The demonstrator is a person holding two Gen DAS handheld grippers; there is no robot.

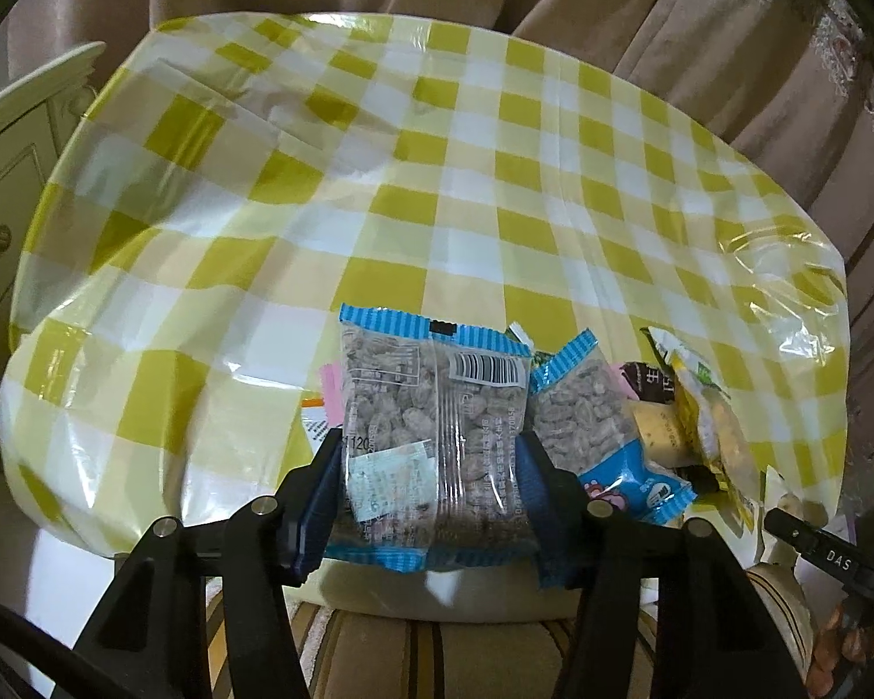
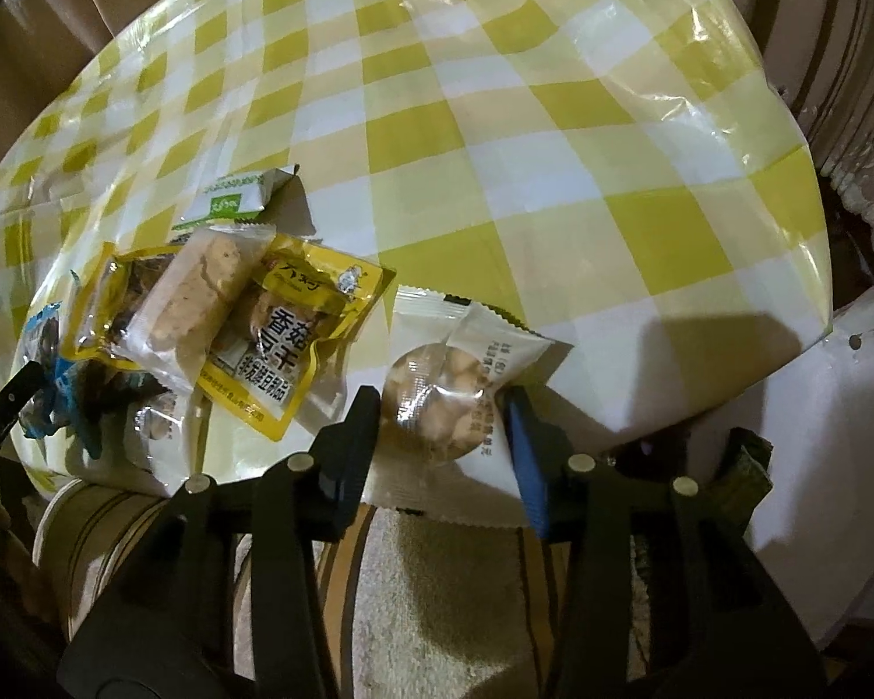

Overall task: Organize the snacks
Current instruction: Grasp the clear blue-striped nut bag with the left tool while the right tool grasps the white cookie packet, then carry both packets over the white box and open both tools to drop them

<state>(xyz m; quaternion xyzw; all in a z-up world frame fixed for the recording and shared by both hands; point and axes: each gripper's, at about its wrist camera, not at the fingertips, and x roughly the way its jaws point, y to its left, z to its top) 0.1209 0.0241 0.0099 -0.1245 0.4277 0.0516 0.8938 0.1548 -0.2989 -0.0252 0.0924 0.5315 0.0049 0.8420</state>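
My left gripper is shut on a blue-edged clear packet of seeds, held upright over the table's near edge. A second blue seed packet lies just right of it, beside a pile of yellow and brown snack packets. My right gripper is shut on a white packet with a round biscuit, above the near edge. To its left lie a yellow mushroom-snack packet, a clear bar packet and a green-white packet.
The round table has a glossy yellow-and-white checked cloth. A white cabinet stands at the left. Curtains hang behind. A white bag lies at the right edge. The left gripper's finger shows at far left.
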